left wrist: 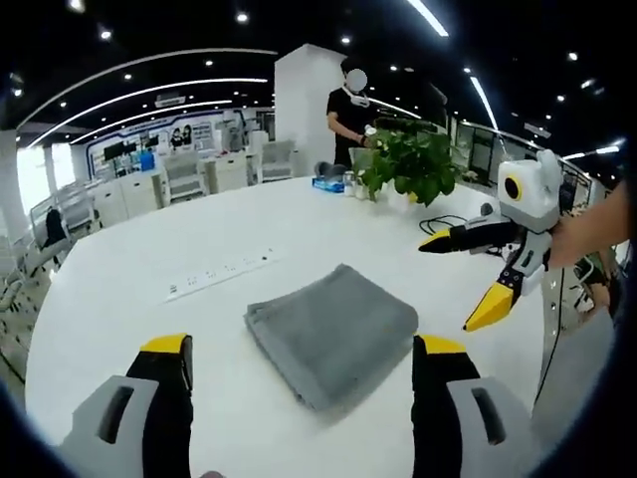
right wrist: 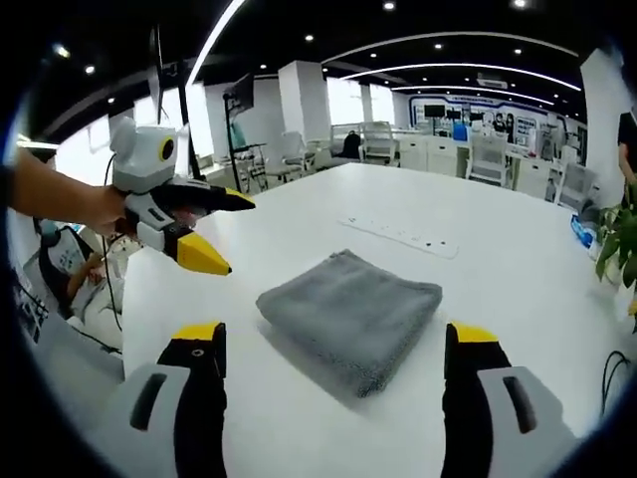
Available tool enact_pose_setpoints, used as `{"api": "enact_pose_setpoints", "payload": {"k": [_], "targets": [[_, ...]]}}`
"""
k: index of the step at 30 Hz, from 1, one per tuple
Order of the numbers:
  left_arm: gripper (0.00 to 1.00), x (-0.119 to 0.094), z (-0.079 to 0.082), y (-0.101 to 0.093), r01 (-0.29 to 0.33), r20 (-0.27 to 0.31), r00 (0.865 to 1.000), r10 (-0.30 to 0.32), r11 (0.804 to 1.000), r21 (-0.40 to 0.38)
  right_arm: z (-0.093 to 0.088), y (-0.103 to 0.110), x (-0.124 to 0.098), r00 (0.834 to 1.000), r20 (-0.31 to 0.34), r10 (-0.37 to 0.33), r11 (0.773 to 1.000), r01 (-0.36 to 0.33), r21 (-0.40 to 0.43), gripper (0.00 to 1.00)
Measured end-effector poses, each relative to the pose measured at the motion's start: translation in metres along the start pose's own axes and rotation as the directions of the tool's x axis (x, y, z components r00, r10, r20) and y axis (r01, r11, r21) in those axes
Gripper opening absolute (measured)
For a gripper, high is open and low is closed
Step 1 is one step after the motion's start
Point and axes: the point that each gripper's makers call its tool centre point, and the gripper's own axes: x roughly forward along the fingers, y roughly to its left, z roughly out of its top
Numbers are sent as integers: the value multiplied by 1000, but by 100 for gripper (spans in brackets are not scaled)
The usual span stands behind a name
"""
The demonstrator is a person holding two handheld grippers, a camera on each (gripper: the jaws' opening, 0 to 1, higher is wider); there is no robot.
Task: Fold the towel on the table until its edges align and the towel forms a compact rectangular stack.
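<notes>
Two spread hand-held grippers, left [left wrist: 304, 349] and right [right wrist: 338, 339], flank the folded towel [left wrist: 333, 334], lying straight ahead between them on the worktop [left wrist: 149, 249].

A long white power strip [left wrist: 221, 274] lies flat on the large white desk [left wrist: 119, 299], and at the desk's far edge stands a leafy green potted plant [left wrist: 410, 159] with a small blue box [left wrist: 327, 184] just beside it. A person in a black shirt [left wrist: 348, 119] stands behind the plant next to a white square pillar [left wrist: 304, 100]. Black cables [left wrist: 443, 221] trail over the desk near the plant, and white office chairs [right wrist: 378, 141] line the room's far side.
</notes>
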Motion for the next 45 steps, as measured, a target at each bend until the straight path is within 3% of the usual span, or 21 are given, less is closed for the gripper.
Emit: {"api": "enact_pose_setpoints", "payload": {"k": [6,15,25,27,40,45], "targets": [[99,-16,-6,-1,-24,-4,1000,24,1000,7,-1,1,-10,1000,-3,-13,1000,13,-7,96],[99,-39,-20,-15,-30,-24,999,31,999,44,-1,1,-35,995,1,-95,995,95,-8,95],[99,-60,-33,-44,-12,-43,999,18,992,125,-9,16,-54,996,59,-70,997,71,-22,94],[99,-64,-34,-48,-16,-34,999,21,990,139,-15,20,-56,996,46,-71,997,72,-14,94],[99,-86,-53,-64,-45,-17,999,46,997,59,-47,43,-76,996,64,-65,998,65,-8,91],[99,-94,-69,-63,-74,-22,997,75,997,37,-59,44,-83,996,58,-64,998,65,-21,90]]}}
